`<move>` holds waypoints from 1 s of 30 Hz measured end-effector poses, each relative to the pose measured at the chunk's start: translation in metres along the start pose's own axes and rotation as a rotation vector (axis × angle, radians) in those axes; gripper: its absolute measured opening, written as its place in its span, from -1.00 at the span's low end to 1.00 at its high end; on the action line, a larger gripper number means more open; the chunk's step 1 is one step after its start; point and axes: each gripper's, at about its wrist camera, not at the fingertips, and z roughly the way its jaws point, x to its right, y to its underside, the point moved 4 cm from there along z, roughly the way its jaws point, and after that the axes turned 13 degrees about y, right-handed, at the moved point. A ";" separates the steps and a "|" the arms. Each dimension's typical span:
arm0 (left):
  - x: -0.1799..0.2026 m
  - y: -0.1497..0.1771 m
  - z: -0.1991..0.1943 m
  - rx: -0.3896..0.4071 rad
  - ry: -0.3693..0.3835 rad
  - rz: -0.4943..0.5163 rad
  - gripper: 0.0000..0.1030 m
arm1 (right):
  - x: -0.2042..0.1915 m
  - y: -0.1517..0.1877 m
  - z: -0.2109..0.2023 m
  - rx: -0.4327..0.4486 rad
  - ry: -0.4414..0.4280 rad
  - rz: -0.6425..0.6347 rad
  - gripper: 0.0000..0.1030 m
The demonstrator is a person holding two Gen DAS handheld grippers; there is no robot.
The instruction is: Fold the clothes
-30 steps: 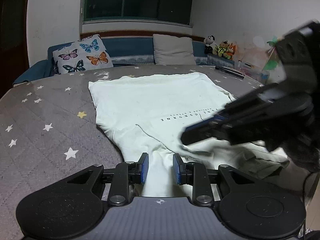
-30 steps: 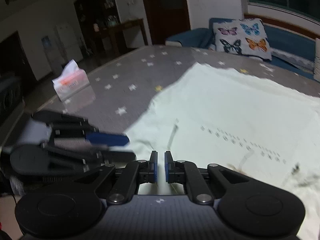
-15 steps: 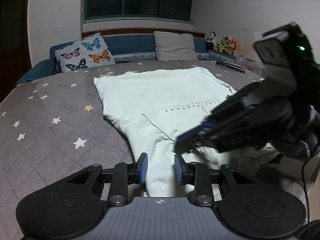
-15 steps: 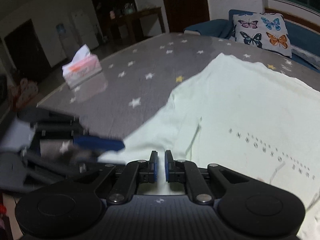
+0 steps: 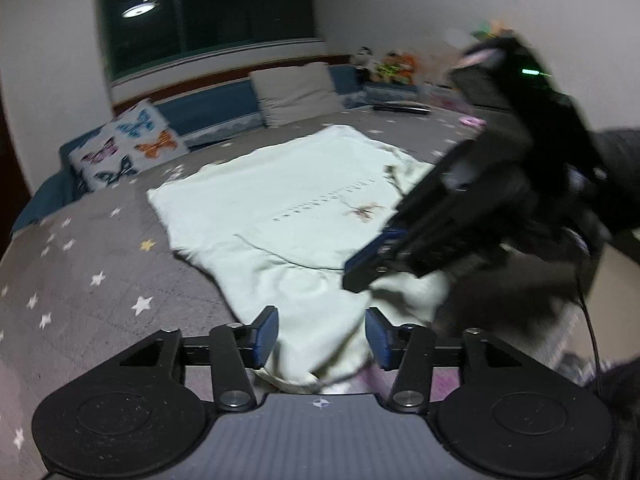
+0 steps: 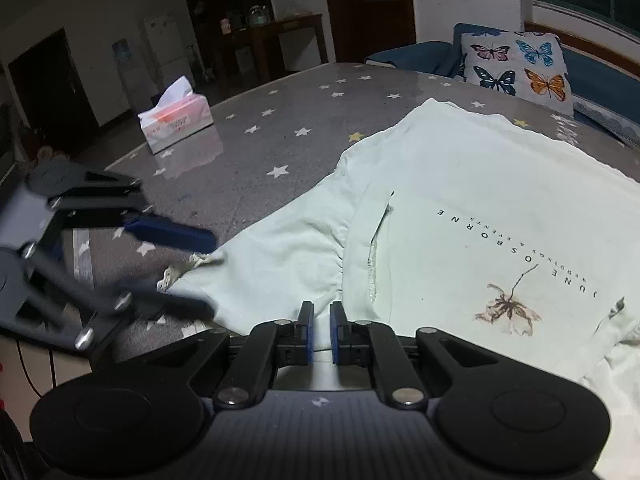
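Observation:
A pale green T-shirt (image 5: pixel 288 216) with dark lettering and a leaf print lies spread on the grey star-patterned table; it also shows in the right wrist view (image 6: pixel 472 208). My left gripper (image 5: pixel 322 338) is open, its jaws on either side of the sleeve end at the table's near edge. In the right wrist view the left gripper (image 6: pixel 200 272) stands open at the sleeve's lace hem. My right gripper (image 6: pixel 321 334) is shut on the shirt's cloth near the shoulder seam. In the left wrist view the right gripper (image 5: pixel 360 272) pinches a bunch of cloth.
A tissue box (image 6: pixel 176 122) stands on the table's left part. A butterfly cushion (image 6: pixel 520 66) and a grey cushion (image 5: pixel 296 92) lie on the blue sofa behind. Toys and clutter sit at the far right (image 5: pixel 396 66). The table edge runs close under both grippers.
My left gripper has opened wide around the sleeve end. The right gripper stays shut on the cloth and has shifted along the shirt, and the shirt now lies flatter with the leaf print showing.

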 end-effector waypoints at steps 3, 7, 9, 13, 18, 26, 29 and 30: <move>0.012 0.005 0.002 -0.023 0.012 0.061 0.11 | 0.001 0.002 0.000 -0.004 -0.005 0.004 -0.81; 0.027 0.010 0.011 -0.050 0.016 0.131 0.13 | 0.000 0.003 -0.010 0.008 0.001 -0.009 -0.68; 0.031 0.011 0.018 -0.050 0.009 0.156 0.13 | 0.001 0.005 -0.018 0.015 0.015 -0.021 -0.58; 0.033 0.012 0.031 -0.051 0.005 0.186 0.10 | 0.013 0.014 -0.037 0.019 0.067 -0.024 -0.38; 0.033 0.011 0.041 -0.046 0.021 0.190 -0.46 | 0.033 0.033 -0.064 0.015 0.158 -0.011 -0.24; 0.023 -0.012 0.034 0.025 0.008 0.130 -0.73 | 0.045 0.071 -0.105 0.013 0.331 -0.108 0.05; 0.017 -0.022 0.033 0.043 0.003 0.103 -0.74 | 0.043 0.080 -0.112 0.002 0.379 -0.180 0.14; 0.014 -0.025 0.034 0.044 -0.001 0.098 -0.74 | 0.044 0.082 -0.113 -0.004 0.384 -0.188 0.15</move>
